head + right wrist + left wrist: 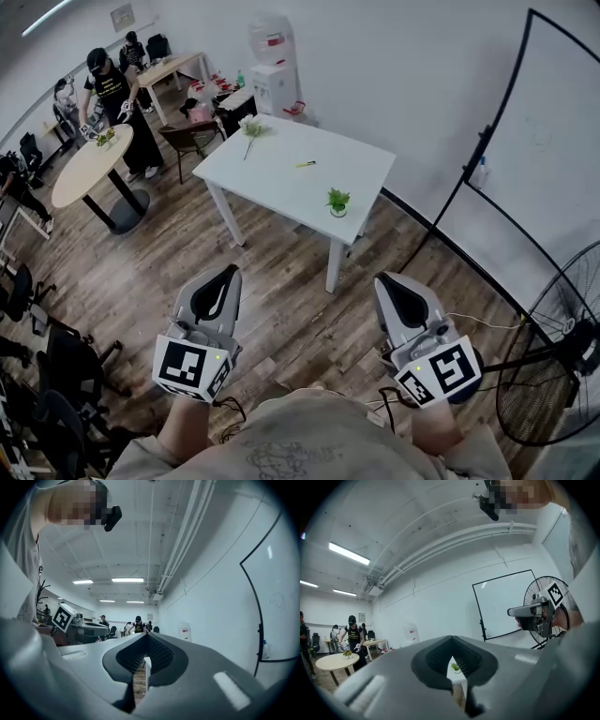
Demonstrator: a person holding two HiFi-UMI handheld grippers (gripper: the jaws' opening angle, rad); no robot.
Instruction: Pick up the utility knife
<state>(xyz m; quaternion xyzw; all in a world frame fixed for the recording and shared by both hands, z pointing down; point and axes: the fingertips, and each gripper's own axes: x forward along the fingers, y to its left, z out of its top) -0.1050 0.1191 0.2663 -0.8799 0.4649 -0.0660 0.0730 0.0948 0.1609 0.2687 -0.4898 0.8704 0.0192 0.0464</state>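
Note:
The yellow utility knife [306, 165] lies near the middle of the white table [281, 187], far ahead of both grippers. A small potted plant [338, 202] stands at the table's near right edge, and a flower sprig [251, 128] lies at its far left corner. My left gripper [228, 272] and right gripper [384, 279] are held level over the wooden floor, well short of the table. Both are shut with nothing between the jaws. In the left gripper view the left gripper [451, 639] frames a sliver of the table and plant [455, 667]. The right gripper [147, 637] shows the same shut tips.
A round wooden table [89, 169] with a person [117, 103] beside it is at the far left. A brown chair [192, 139] sits by the white table's left end. A whiteboard frame [525, 141] and a standing fan [562, 356] are at the right. Office chairs line the left edge.

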